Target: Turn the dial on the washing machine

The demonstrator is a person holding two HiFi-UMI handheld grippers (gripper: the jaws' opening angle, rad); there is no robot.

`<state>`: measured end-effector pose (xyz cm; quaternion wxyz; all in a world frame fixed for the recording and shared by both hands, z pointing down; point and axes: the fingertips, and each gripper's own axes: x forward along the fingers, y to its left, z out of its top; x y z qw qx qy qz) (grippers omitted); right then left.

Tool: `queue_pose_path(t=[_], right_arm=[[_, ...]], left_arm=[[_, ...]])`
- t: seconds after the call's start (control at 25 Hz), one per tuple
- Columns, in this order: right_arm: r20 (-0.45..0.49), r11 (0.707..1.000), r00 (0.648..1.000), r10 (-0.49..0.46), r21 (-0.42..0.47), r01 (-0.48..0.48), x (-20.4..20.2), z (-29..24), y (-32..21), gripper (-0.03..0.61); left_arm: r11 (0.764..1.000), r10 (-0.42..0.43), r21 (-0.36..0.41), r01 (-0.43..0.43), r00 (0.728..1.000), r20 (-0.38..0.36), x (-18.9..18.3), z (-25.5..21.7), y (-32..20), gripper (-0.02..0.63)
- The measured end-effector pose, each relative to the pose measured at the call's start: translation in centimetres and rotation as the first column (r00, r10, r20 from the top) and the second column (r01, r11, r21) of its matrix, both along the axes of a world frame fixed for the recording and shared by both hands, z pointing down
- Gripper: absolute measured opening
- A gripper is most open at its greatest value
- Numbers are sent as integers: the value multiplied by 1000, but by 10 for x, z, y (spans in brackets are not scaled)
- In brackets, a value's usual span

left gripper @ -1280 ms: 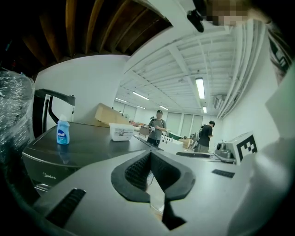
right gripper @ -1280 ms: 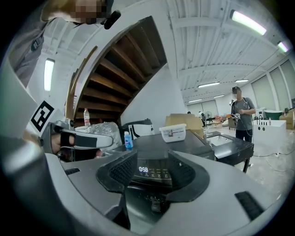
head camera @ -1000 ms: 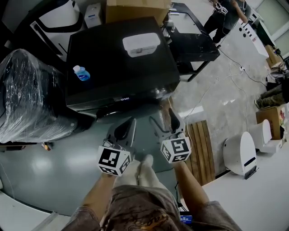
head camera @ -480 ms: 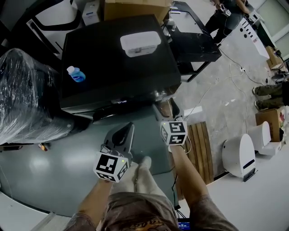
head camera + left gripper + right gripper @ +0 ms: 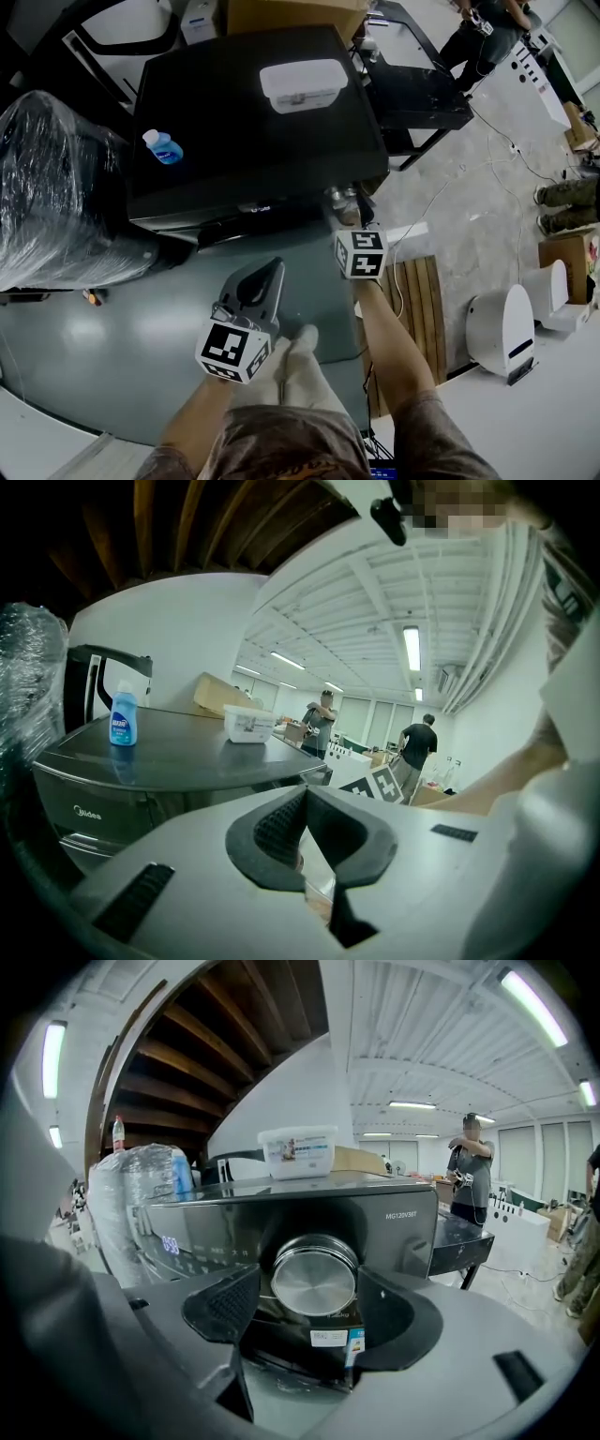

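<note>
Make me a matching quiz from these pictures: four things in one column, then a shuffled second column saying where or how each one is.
Things:
1. dial
2. blue bottle
3. white box
4. left gripper

Places or states:
A. jaws together, holding nothing
B. on the washing machine top, near its left edge in the head view
C. silver, framed between the open jaws of the right gripper
D. on the washing machine top, toward the back

Pairs: 1-C, 2-B, 3-D, 4-A

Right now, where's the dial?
In the right gripper view the dial is centre frame, at the right end of the washer's front panel, between the spread fingers of the right gripper.
</note>
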<state>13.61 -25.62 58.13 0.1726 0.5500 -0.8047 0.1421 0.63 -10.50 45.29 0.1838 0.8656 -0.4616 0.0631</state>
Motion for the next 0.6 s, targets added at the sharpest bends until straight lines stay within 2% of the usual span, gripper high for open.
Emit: queue_pose_path(t=[0.32, 0.6], right_arm=[[-4, 1000, 1000, 15, -17, -15, 4, 2, -3, 282], [115, 997, 993, 39, -70, -31, 6, 4, -2, 277]], left_arm=[[1000, -18, -10, 18, 1000, -10, -1, 1, -3, -5], [1000, -21, -20, 21, 1000, -11, 2, 3, -3, -5]])
